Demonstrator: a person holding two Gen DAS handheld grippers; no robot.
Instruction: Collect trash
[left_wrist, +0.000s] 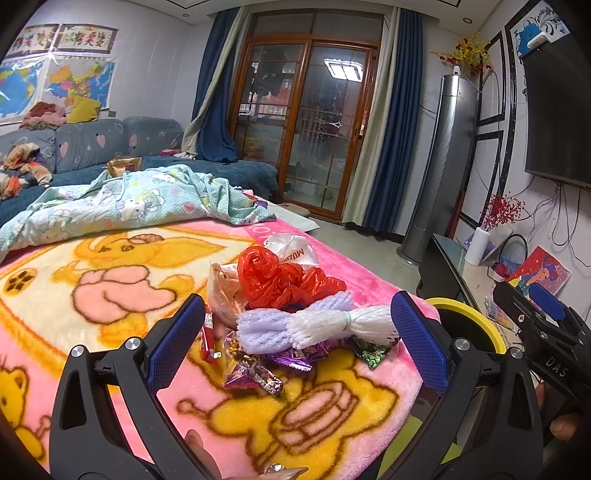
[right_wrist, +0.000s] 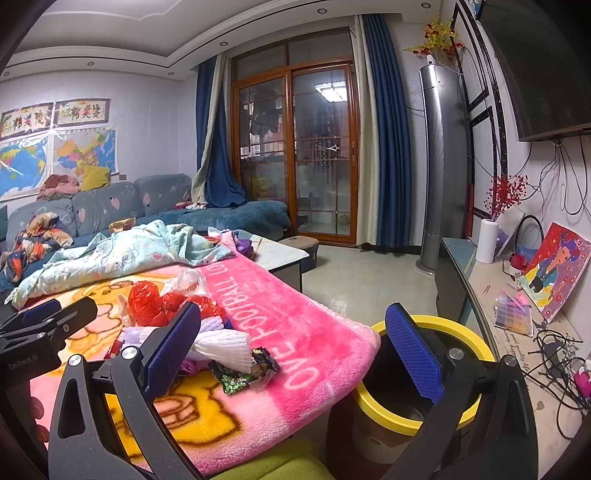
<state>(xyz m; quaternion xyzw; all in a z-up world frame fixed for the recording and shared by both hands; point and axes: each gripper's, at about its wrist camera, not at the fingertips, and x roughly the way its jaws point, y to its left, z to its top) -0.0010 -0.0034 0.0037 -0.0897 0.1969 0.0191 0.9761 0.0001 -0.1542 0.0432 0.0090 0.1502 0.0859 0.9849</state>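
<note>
A heap of trash lies on the pink cartoon blanket (left_wrist: 92, 280): a crumpled red plastic bag (left_wrist: 284, 280), a white plastic bag (left_wrist: 291, 249), white and lilac foam fruit nets (left_wrist: 314, 325), purple candy wrappers (left_wrist: 255, 373) and a green snack wrapper (left_wrist: 371, 352). My left gripper (left_wrist: 299, 339) is open, its blue pads on either side of the heap and just short of it. My right gripper (right_wrist: 295, 350) is open and empty, its right pad over the yellow-rimmed bin (right_wrist: 469, 339), with the green wrapper (right_wrist: 243, 374) by its left pad. The right gripper (left_wrist: 543, 314) shows at the left view's edge.
A rumpled Hello Kitty quilt (left_wrist: 122, 199) lies at the blanket's far end, with a blue sofa (left_wrist: 92, 144) behind it. The bin (left_wrist: 476, 317) stands off the blanket's right edge. A TV cabinet (right_wrist: 517, 325) with cables, a vase and a painting runs along the right wall.
</note>
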